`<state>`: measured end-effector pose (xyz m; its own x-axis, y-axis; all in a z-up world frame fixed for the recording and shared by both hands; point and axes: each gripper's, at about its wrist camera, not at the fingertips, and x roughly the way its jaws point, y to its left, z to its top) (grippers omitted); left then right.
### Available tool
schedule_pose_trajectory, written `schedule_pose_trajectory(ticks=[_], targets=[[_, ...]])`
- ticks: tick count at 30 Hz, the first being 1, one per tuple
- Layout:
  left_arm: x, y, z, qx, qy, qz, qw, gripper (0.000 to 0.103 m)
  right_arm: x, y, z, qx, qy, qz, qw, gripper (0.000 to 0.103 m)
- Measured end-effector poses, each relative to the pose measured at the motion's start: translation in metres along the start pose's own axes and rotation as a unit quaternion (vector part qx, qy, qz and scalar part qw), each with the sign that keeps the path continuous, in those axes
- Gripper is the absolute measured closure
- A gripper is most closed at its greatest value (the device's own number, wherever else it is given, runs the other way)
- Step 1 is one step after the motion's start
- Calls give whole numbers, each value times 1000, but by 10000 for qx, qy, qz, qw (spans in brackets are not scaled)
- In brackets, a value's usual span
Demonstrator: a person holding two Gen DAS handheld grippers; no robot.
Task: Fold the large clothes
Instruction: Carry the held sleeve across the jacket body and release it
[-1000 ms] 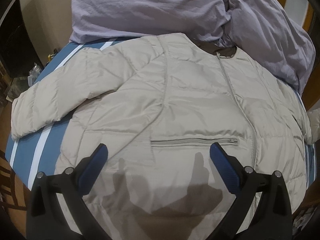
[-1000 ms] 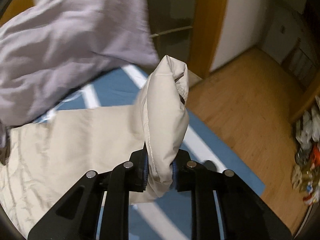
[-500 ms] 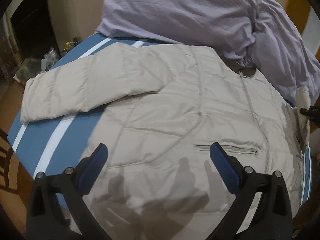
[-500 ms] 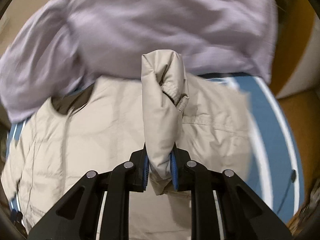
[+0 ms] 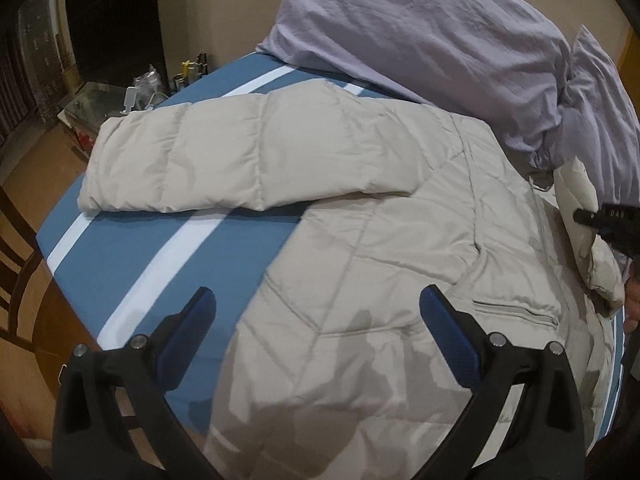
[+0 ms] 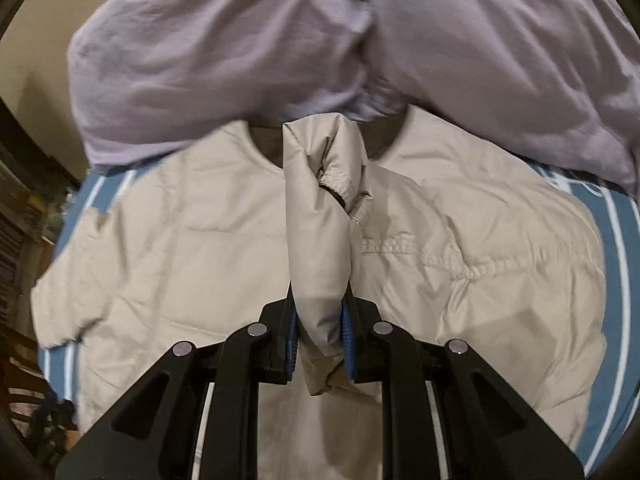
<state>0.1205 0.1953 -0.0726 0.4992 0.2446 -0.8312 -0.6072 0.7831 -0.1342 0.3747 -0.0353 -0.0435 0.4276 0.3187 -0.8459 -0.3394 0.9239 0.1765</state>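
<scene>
The beige puffer jacket [image 5: 400, 240] lies front up, zipped, spread flat across the bed [image 5: 120, 264], directly ahead of and beneath both sets of jaws. One sleeve [image 6: 316, 216] is pinched in the right gripper [image 6: 319, 340], whose jaws are clamped tight on the padded fabric just below the cuff; the cuff sticks up in front of the jaws, over the jacket's chest and in line with the collar [image 6: 264, 148]. The left gripper [image 5: 316, 332] hovers over the jacket's lower body with its jaws spread wide and nothing between them; the chest pocket zip [image 5: 516, 312] sits just ahead of its right jaw. The other sleeve [image 5: 224, 160] stretches out flat ahead and to the left of those open jaws, reaching toward the bed's edge.

The fold looks barely begun: one sleeve is being brought in across the body but is not laid down yet. The other sleeve, and the folding of the body itself, remain to do.

A crumpled lilac duvet [image 6: 280, 40] is heaped beyond the collar.
</scene>
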Motion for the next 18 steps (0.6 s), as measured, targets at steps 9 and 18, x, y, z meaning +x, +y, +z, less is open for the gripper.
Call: schedule_pose_trajectory(ticks=[9,18], targets=[[2,17,2,-188,-11,115,9998,2,42,25,-11,-387,536,-33,9978,68],[5,31,15,-284,-80,291,9991,2,14,12,1,-231,-48,3,9997,42]])
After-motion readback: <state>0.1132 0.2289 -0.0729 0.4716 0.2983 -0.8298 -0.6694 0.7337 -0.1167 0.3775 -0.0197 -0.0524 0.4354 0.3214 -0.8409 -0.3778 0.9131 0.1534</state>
